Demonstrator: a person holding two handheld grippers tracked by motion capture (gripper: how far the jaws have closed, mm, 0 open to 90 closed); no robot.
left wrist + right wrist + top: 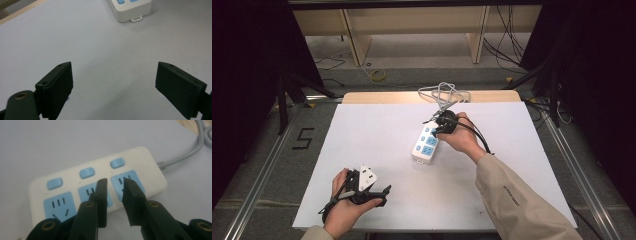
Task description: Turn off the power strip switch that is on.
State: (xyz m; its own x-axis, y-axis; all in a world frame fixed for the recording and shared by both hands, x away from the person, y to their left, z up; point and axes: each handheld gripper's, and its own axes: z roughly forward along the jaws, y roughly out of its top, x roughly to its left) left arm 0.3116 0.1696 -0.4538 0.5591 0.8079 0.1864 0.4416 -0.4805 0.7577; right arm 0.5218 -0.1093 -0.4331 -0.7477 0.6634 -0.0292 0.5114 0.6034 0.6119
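High view: the white power strip (425,142) lies mid-table, the right gripper (443,125) poised at its 1 o'clock end.

Left gripper view: the left gripper (115,82) idles, jaws spread wide, empty.

Right gripper view: jaws narrowly parted, holding nothing, hovering over the blue sockets (58,203), likely aiming for a switch (87,173).

even, soft overhead light on the white table (377,135), dark surroundings, slightly soft close-up focus

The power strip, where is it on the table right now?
The power strip lies right of the table's centre in the high view, directly under the right tongs, with its grey cable coiled at the far edge.
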